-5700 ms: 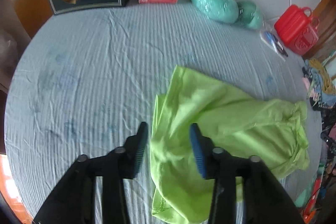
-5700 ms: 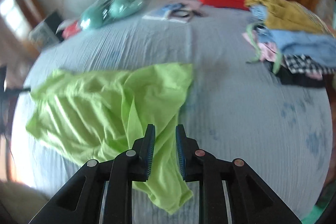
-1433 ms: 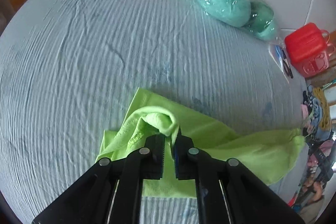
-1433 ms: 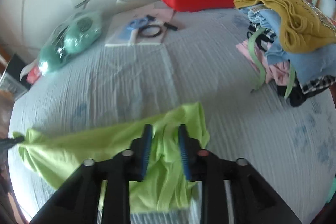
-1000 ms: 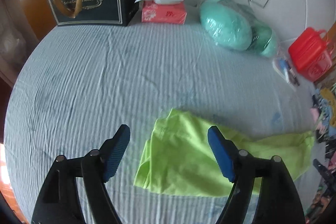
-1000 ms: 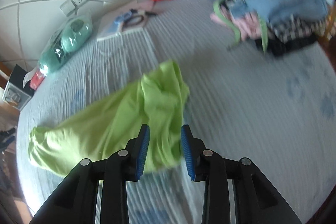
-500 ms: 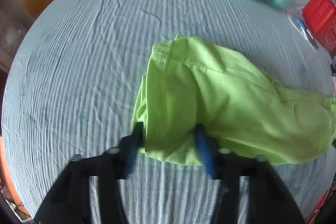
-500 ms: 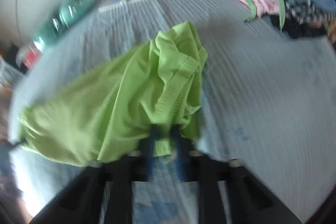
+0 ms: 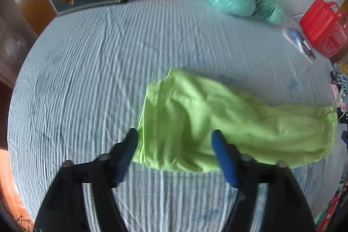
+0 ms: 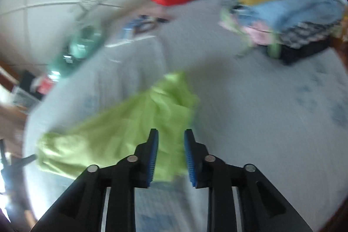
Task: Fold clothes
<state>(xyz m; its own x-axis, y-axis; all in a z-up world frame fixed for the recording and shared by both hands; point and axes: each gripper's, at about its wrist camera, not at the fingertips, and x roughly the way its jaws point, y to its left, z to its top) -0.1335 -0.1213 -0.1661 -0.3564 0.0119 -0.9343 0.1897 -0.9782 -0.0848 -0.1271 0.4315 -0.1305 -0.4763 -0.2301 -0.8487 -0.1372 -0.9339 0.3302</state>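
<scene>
The lime-green thin fabric garment (image 9: 217,121) lies bunched on the pale blue ribbed bedsheet (image 9: 108,71). The left gripper (image 9: 176,156) and right gripper (image 10: 170,156) are both opening, released, cloth beneath them. Best re-grasp each near corner cleanly, taking a single layer.

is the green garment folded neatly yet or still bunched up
Bunched: the green garment lies in a rumpled, uneven heap on the bed sheet, no crisp edges.
</scene>
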